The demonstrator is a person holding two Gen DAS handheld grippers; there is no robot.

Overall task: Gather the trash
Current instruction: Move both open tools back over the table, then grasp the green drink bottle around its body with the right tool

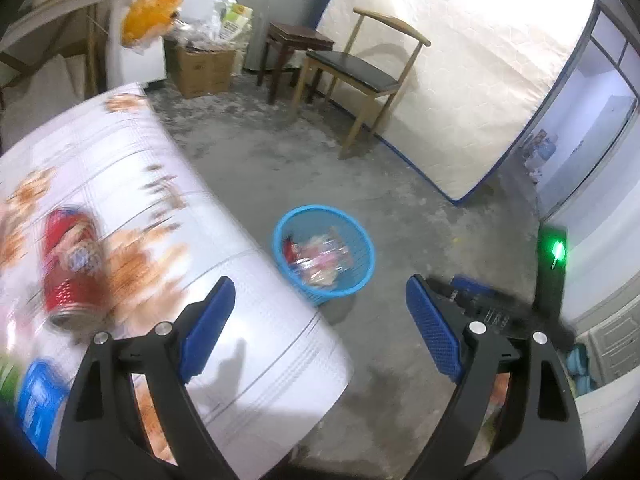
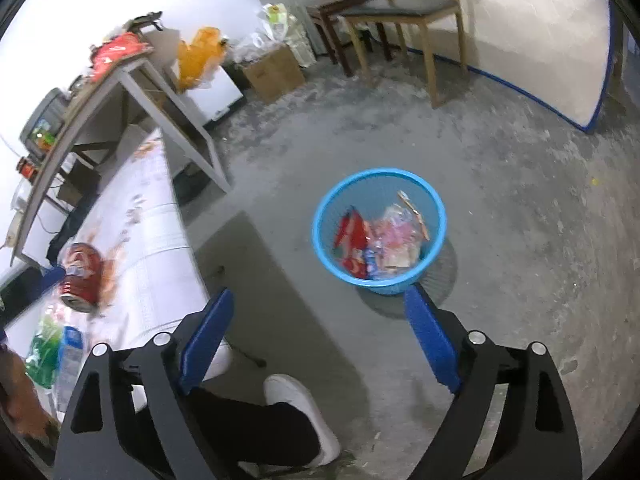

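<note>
A red drink can (image 1: pixel 72 268) lies on its side on the table's patterned cloth (image 1: pixel 168 208), left of my left gripper (image 1: pixel 320 312), which is open and empty over the table's right edge. A blue mesh bin (image 1: pixel 324 252) stands on the floor and holds wrappers. In the right wrist view the bin (image 2: pixel 380 228) with red and pink wrappers sits just beyond my right gripper (image 2: pixel 320 320), which is open and empty above the floor. The can (image 2: pixel 82 276) lies far left on the table, with a plastic bottle with a green and blue label (image 2: pixel 56 352) near it.
A wooden chair (image 1: pixel 360 68) and dark stool (image 1: pixel 296 52) stand by a leaning mattress (image 1: pixel 460 60). A cardboard box (image 1: pixel 204 68) and bags sit at the back. A person's leg and white shoe (image 2: pixel 300 412) are below the right gripper. A side table (image 2: pixel 120 92) stands left.
</note>
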